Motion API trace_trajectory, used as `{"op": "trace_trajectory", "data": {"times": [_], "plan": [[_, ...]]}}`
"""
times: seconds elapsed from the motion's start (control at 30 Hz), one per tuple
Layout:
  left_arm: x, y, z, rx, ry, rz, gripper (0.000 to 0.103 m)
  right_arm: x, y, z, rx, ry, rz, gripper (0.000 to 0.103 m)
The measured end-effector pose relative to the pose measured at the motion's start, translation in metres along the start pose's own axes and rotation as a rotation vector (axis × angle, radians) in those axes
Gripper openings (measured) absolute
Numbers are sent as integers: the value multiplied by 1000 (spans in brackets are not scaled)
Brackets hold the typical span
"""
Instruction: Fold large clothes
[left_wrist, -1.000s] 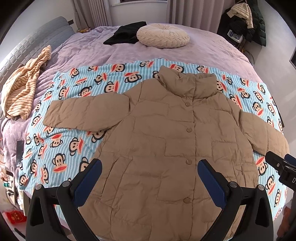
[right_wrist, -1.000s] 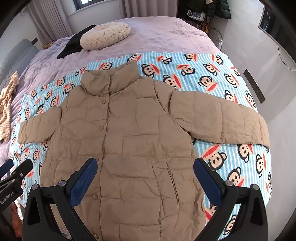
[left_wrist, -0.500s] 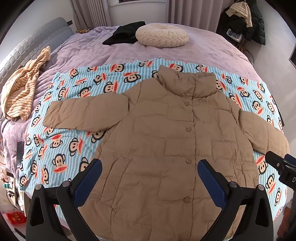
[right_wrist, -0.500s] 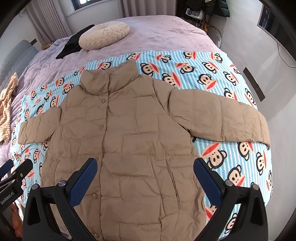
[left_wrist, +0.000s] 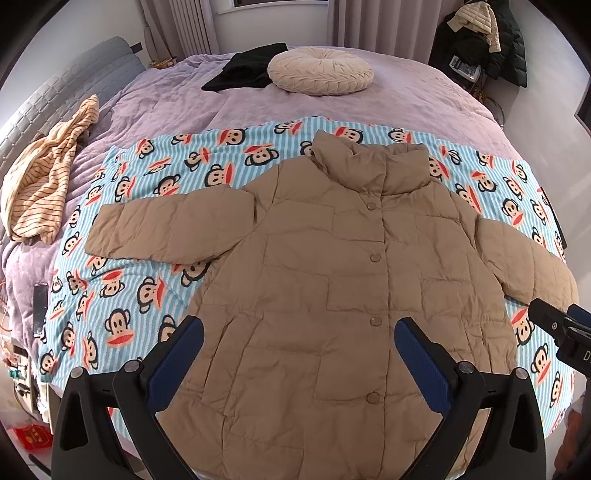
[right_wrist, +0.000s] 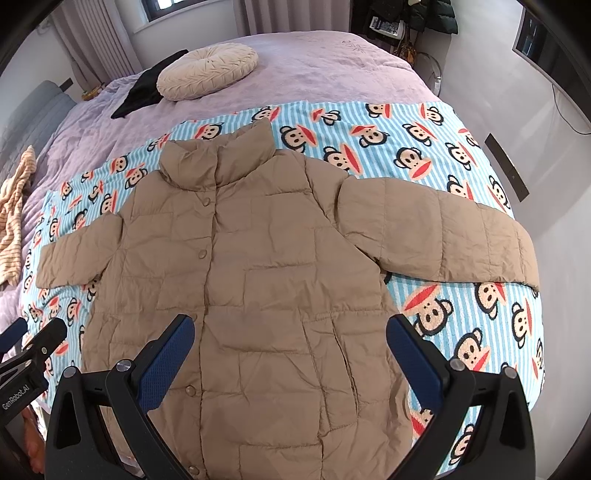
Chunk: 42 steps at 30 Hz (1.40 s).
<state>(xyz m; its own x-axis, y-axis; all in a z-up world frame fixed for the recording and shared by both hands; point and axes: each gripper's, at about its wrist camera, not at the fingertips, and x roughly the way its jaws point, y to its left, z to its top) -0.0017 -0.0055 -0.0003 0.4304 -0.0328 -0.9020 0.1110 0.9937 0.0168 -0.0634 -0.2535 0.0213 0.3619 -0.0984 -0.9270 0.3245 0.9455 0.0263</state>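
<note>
One tan puffer jacket (left_wrist: 332, 295), buttoned, lies flat front-up on a monkey-print blanket (left_wrist: 147, 295) across a lilac bed (left_wrist: 406, 96); collar toward 12 o'clock, hem at 6 o'clock by the bed's near edge, sleeves out to 9 and 3 o'clock. Blanket shows bare on both flanks. Left hand-held gripper (left_wrist: 299, 363) and right hand-held gripper (right_wrist: 290, 363): released, fingers spread wide above the hem, holding nothing. Round cushion (left_wrist: 320, 70), black garment (left_wrist: 243, 74), striped garment (left_wrist: 40, 184) lie well apart.
</note>
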Motion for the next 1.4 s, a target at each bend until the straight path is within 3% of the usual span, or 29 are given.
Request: {"op": "trace_trajectory", "data": {"times": [1.4], "plan": [[-3,-6,1,18,-6,-3,103,-1,1,-2,1,-1,4,103]]}}
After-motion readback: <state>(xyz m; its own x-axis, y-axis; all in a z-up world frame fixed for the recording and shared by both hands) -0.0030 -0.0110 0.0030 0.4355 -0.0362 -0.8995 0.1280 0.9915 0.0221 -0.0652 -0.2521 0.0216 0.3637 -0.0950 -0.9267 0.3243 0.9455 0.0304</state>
